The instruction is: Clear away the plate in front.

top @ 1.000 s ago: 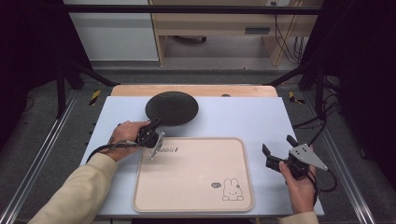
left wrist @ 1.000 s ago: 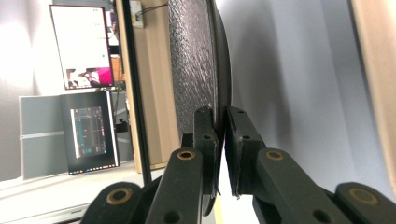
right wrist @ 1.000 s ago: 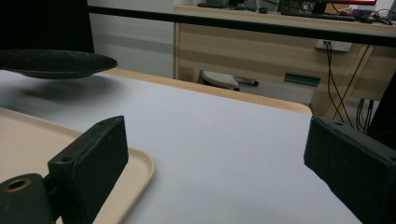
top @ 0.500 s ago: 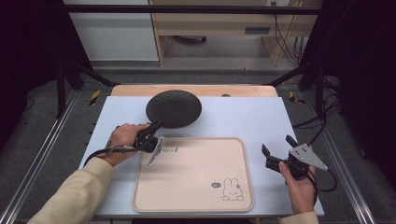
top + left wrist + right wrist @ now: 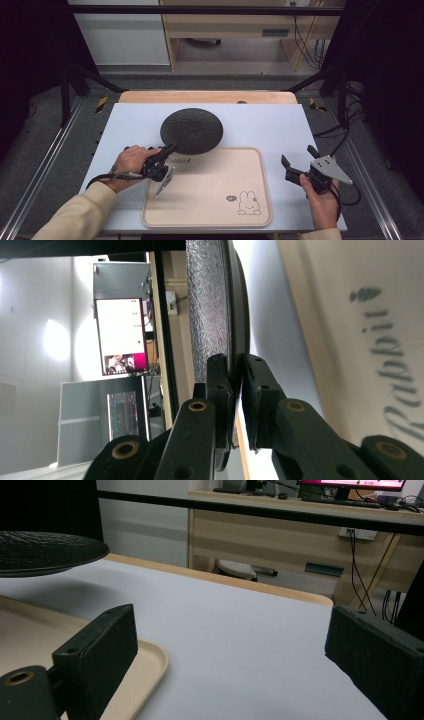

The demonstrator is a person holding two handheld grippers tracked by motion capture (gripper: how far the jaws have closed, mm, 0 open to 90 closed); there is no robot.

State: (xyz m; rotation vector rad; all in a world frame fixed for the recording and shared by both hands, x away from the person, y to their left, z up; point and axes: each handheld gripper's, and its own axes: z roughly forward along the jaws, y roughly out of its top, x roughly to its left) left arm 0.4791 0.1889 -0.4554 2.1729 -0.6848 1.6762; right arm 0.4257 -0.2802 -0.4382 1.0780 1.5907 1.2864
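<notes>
My left tongs (image 5: 167, 150) were pinching the near rim of the black plate (image 5: 191, 130), one jaw above the edge and one below it, as the left gripper view showed with the rim caught between the two black pads. The plate hung clear of the table (image 5: 260, 125), its near edge over the far border of the beige tray (image 5: 210, 200); in the right gripper view I could see its underside (image 5: 45, 555) floating above the tray's corner (image 5: 150, 662) with shadow beneath.

I judged the plate stiff and probably brittle, ceramic or stoneware by its rough pebbled face, and weighty enough that a hold at one edge would want to sag and twist. The textured top should have given the pads some bite, but the smoother underside looked likelier to slip. The rim was the only place to take it, and a deeper bite would have been safer than a tip pinch.

My right tongs (image 5: 300, 162) were spread wide and empty, held above the table just beside the tray's right edge, well apart from the plate.
</notes>
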